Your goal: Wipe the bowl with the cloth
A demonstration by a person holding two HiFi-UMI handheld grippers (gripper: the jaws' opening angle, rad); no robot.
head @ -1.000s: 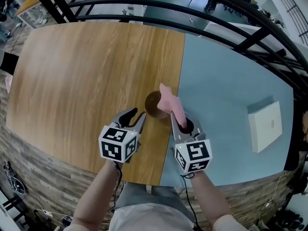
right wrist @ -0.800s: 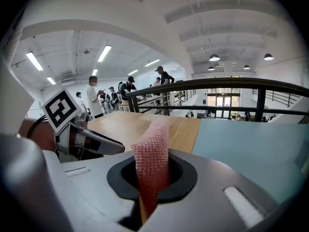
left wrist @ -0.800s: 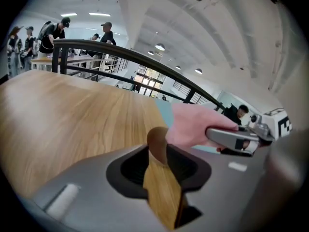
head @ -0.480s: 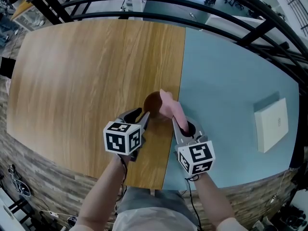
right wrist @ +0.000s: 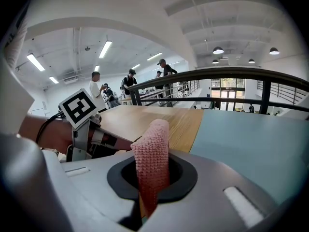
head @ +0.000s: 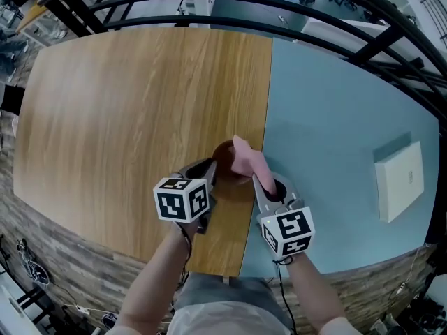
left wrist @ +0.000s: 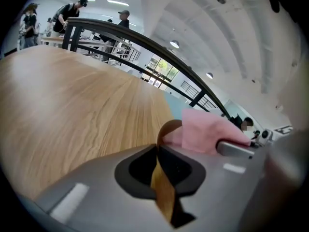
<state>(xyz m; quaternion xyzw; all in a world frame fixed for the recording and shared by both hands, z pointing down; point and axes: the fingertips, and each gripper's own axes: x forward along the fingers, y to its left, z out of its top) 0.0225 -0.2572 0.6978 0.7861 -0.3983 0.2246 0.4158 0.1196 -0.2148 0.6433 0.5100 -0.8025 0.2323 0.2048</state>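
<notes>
Bowl (head: 222, 156) rim between closing left tool (head: 208, 170) | cloth (head: 246, 160) pinched by right tool (head: 269, 185)

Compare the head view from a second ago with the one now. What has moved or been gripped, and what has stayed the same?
The left gripper moved forward to the bowl, and its jaws are closing on the bowl's rim, which stands between them. Unchanged: the right gripper keeps the pink cloth clamped and hanging over the bowl, the bowl sits at the same spot on the table, and the white box lies off to the right.
</notes>
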